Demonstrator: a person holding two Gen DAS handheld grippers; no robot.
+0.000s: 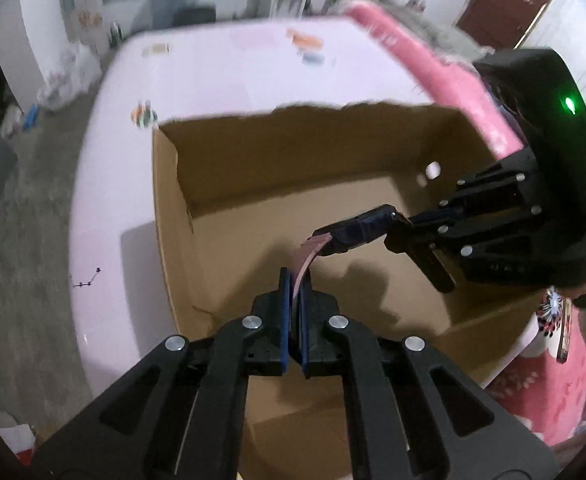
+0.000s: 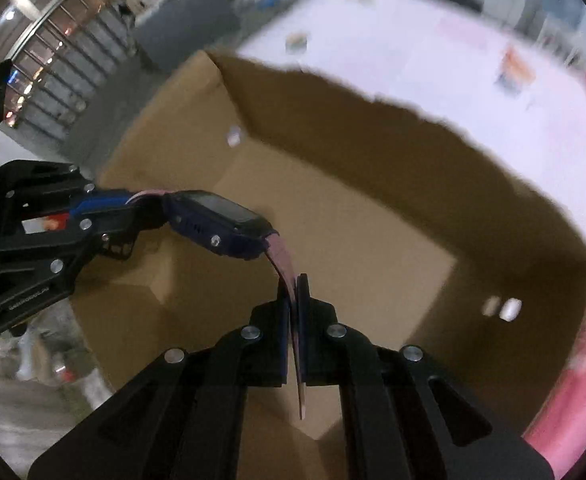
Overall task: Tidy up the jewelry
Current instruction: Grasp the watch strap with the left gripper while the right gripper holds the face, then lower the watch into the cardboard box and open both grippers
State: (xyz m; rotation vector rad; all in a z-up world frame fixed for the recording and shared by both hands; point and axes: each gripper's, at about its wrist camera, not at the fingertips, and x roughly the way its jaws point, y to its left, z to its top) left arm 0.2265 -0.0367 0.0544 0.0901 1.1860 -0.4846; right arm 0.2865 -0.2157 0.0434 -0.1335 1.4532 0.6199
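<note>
Left wrist view: the left claw (image 1: 294,280) pinches one pink strap end of the watch (image 1: 357,230) above the open cardboard box (image 1: 253,152); the right claw (image 1: 333,240) grips ahead, rightward. Right wrist view: right claw (image 2: 293,284) clamps the other strap (watch face (image 2: 217,222) ahead-left), left claw (image 2: 141,204) beyond.

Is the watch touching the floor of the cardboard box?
Apart. The right wrist view shows the watch hanging above the box floor, one strap in each gripper.

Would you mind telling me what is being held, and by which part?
A watch, over the cardboard box: each hand-held gripper, left and right, pinches one pink strap end.
</note>
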